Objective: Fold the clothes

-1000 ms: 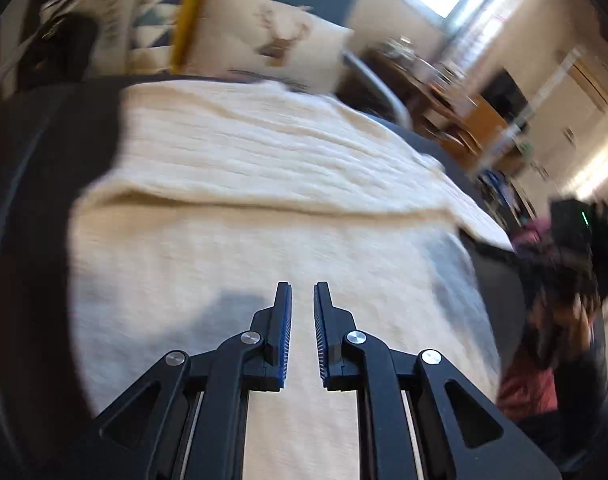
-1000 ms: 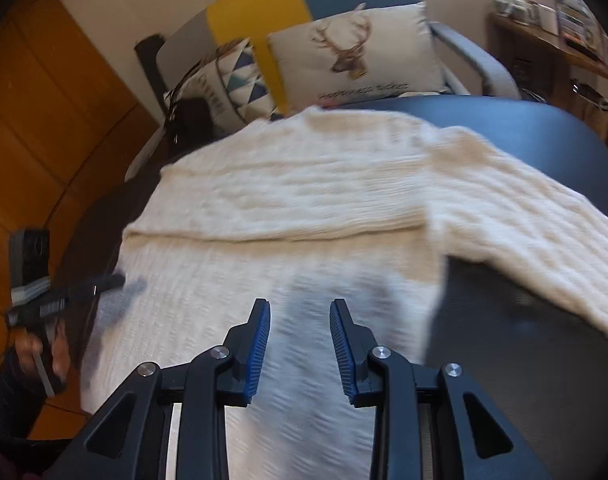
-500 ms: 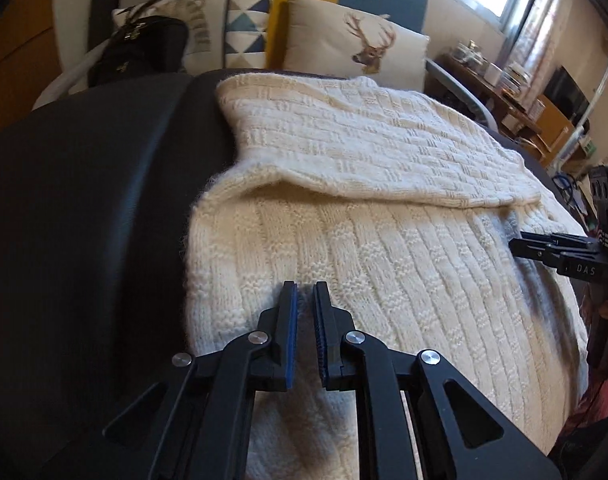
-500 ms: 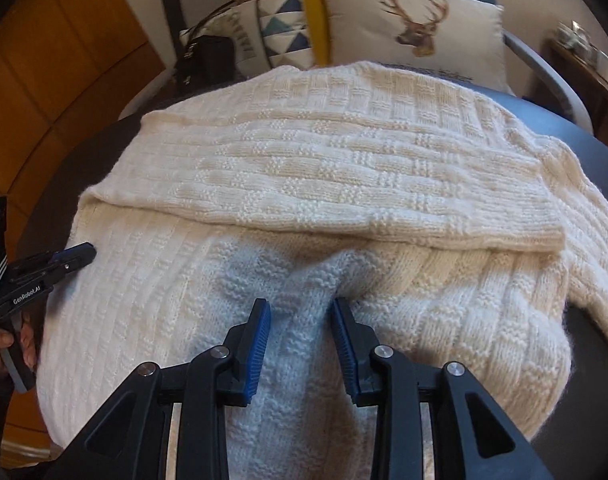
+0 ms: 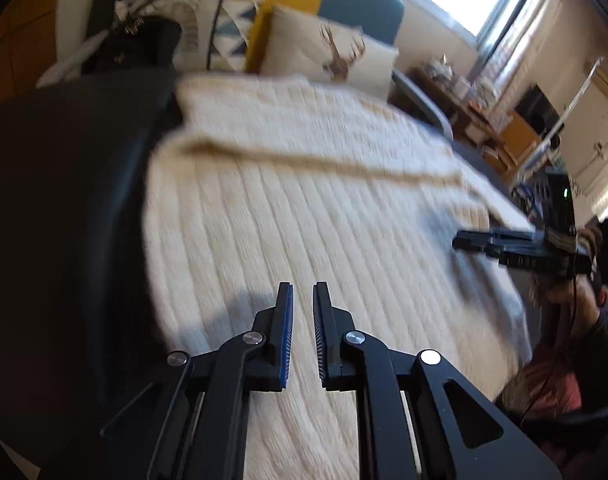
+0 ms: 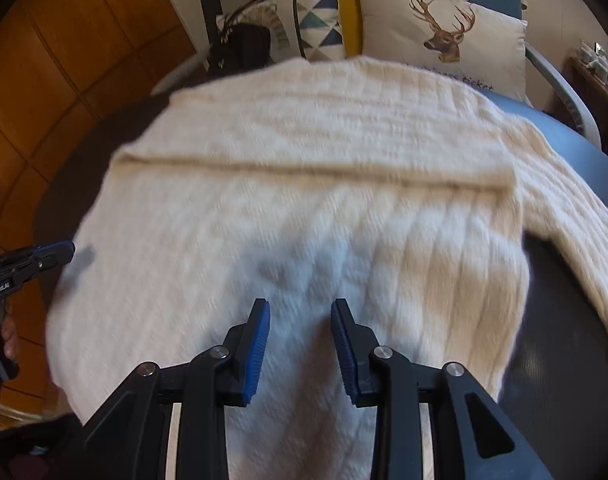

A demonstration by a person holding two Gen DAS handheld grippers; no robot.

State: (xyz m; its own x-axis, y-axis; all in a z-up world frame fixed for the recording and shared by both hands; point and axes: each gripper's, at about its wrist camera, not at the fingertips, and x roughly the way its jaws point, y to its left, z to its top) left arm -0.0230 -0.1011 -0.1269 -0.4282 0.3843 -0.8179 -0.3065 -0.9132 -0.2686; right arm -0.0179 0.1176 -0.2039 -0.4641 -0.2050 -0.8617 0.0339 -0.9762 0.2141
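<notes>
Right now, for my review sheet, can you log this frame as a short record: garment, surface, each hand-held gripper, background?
garment: cream knit sweater, spread flat, far part folded over toward the camera, one sleeve trailing off to the right
surface: dark round table
left hand-held gripper: above the sweater, jaws nearly together, nothing between them
right hand-held gripper: above the sweater, jaws apart, nothing held
background: deer cushion, triangle-print cushion, black bag
</notes>
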